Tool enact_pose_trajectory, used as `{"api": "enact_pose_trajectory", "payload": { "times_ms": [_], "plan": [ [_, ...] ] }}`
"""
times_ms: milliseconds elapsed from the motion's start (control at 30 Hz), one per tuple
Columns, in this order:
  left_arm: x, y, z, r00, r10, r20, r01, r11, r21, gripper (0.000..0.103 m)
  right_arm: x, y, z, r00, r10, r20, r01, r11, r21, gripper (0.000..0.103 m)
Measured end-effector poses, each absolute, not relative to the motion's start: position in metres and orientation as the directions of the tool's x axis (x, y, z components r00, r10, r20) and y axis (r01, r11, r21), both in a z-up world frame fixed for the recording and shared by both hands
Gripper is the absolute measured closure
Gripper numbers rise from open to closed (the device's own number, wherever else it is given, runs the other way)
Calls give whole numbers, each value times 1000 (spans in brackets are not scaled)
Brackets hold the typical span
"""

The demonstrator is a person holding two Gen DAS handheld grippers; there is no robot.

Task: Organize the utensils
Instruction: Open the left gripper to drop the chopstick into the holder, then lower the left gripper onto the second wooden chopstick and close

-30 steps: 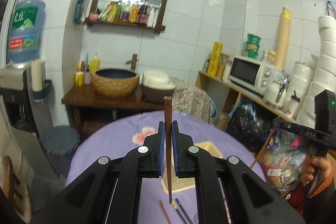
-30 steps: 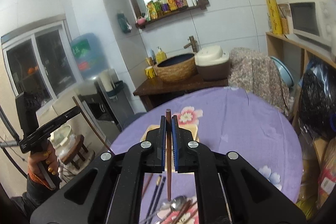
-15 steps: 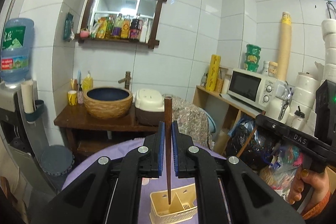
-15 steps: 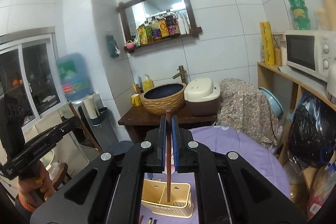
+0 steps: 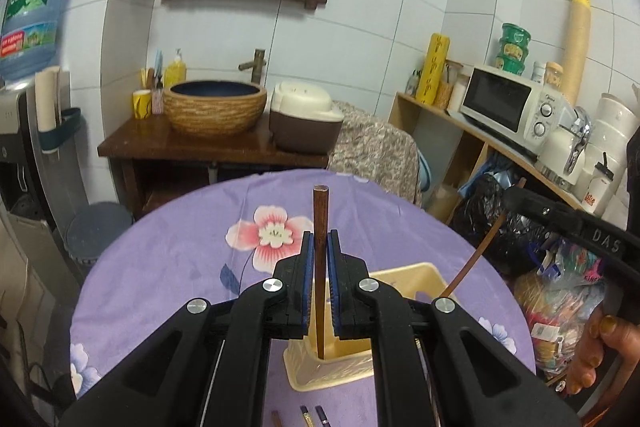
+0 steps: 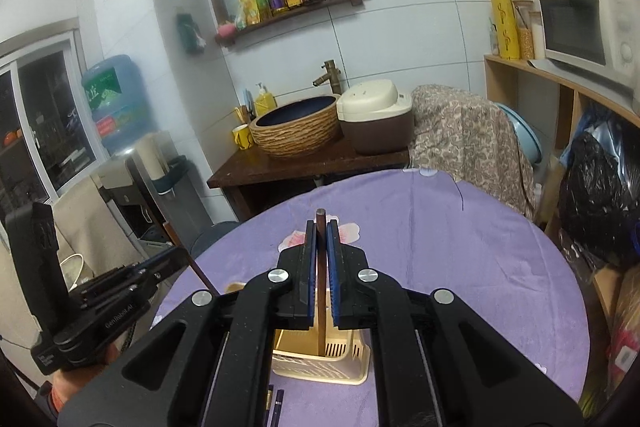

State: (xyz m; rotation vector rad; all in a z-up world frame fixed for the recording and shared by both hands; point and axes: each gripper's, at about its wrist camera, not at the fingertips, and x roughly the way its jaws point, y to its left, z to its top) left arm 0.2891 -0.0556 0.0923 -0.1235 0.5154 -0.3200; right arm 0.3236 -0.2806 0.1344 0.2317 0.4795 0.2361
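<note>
Two chopsticks poised over the caddy, one per tongs, ready for the drop.

Left tongs (image 5: pixel 320 241) clamped on a brown chopstick (image 5: pixel 320 219), upright at frame centre, lower tip hanging over the cream utensil caddy (image 5: pixel 416 277) on the purple-clothed bench (image 5: pixel 172 247). Right tongs (image 6: pixel 320 231) pinched on a second chopstick (image 6: pixel 320 267), also upright, tip over the same caddy (image 6: pixel 348 351) at lower centre. Best done, by the look of it: keep each stick vertical, line the tip over one compartment, lower until the tip sits inside the wall, only then ease the pads apart, with the two sticks kept from crossing. Count: two tongs, two held chopsticks, one caddy; three stick ends on the cloth at the bottom edge of the left view, two in the right view, so the loose total unclear.
</note>
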Motion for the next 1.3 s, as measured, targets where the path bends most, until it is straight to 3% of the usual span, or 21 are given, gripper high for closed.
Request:
{"api": "enact_pose_trajectory", "payload": {
  "times_ms": [333,367,400,433,467,500,533,600,667,767,833,1033,1100,1300],
  "plan": [
    [289,-55,88,811,-334,-481,274,942,-194,95,322,-289,132,875,265,-406,-154,946,286,95],
    [286,-56,89,812,-335,-478,280,942,-185,93,320,-288,132,877,256,-407,-150,950,275,89],
    [284,-56,89,813,-336,-475,284,942,-179,89,318,-287,132,878,252,-406,-149,952,268,68],
    [280,-55,91,817,-335,-469,287,942,-174,77,316,-287,132,882,250,-400,-148,952,269,56],
    [276,-54,92,823,-333,-461,285,943,-172,58,312,-288,132,891,236,-389,-136,954,267,30],
    [271,-51,92,833,-327,-447,279,945,-171,50,306,-289,133,903,214,-373,-121,959,257,26],
    [265,-49,92,844,-318,-431,272,948,-167,42,302,-289,133,907,206,-367,-120,962,245,26],
    [254,-46,91,858,-300,-417,263,954,-146,35,293,-288,132,911,197,-364,-121,968,222,25],
    [240,-43,88,867,-279,-413,256,960,-111,21,282,-290,129,917,179,-357,-108,972,210,17],
    [219,-35,79,886,-232,-401,226,972,-64,9,258,-292,122,936,114,-334,-60,984,168,11],
    [204,-28,71,896,-212,-390,212,976,-45,5,235,-292,117,958,40,-284,-5,993,121,6],
    [173,-14,39,907,-109,-408,132,991,28,5,177,-296,93,981,-68,-182,82,994,74,6],
    [168,-14,28,905,-64,-421,99,993,62,5,166,-293,78,972,-84,-219,94,995,32,6],
    [166,-7,-16,819,-68,-570,104,994,31,5,167,-301,16,872,-59,-486,107,992,71,6]
  ]
}}
